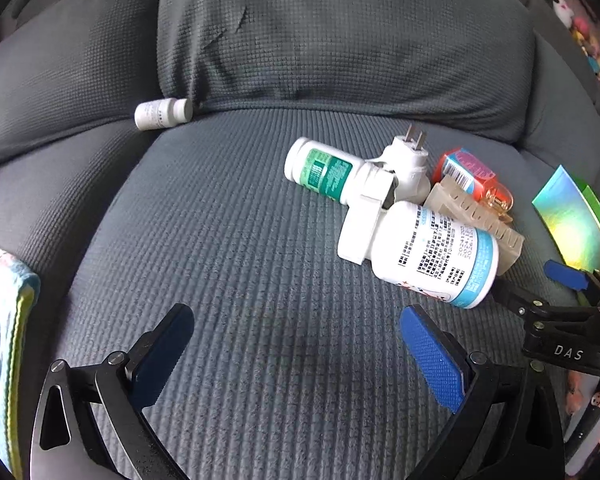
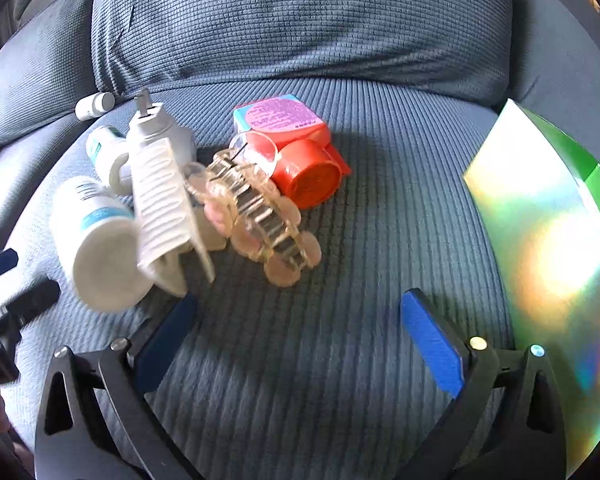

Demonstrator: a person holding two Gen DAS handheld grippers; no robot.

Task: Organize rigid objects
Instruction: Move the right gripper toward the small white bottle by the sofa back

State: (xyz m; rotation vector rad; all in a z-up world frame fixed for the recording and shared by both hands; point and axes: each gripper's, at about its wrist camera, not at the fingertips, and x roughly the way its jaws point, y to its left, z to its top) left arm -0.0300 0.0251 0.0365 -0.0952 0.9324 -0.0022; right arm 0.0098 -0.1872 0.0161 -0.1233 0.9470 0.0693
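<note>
A heap of small objects lies on the grey sofa seat: a white bottle with a blue band (image 1: 436, 254) (image 2: 96, 240), a white bottle with a green label (image 1: 320, 170) (image 2: 106, 152), a white plug-in device (image 1: 384, 184) (image 2: 160, 196), a clear beige hair claw (image 1: 476, 222) (image 2: 260, 220) and an orange packaged item (image 1: 466, 172) (image 2: 296, 148). A small white bottle (image 1: 164, 113) (image 2: 95, 105) lies apart by the back cushion. My left gripper (image 1: 296, 344) is open and empty, in front of the heap. My right gripper (image 2: 298, 330) is open and empty, just short of the claw.
A shiny holographic green box (image 1: 576, 220) (image 2: 548, 248) stands at the right of the seat. A pastel cloth (image 1: 0, 320) lies at the left edge. The back cushion (image 1: 340, 32) rises behind the objects. The right gripper shows in the left wrist view (image 1: 540, 292).
</note>
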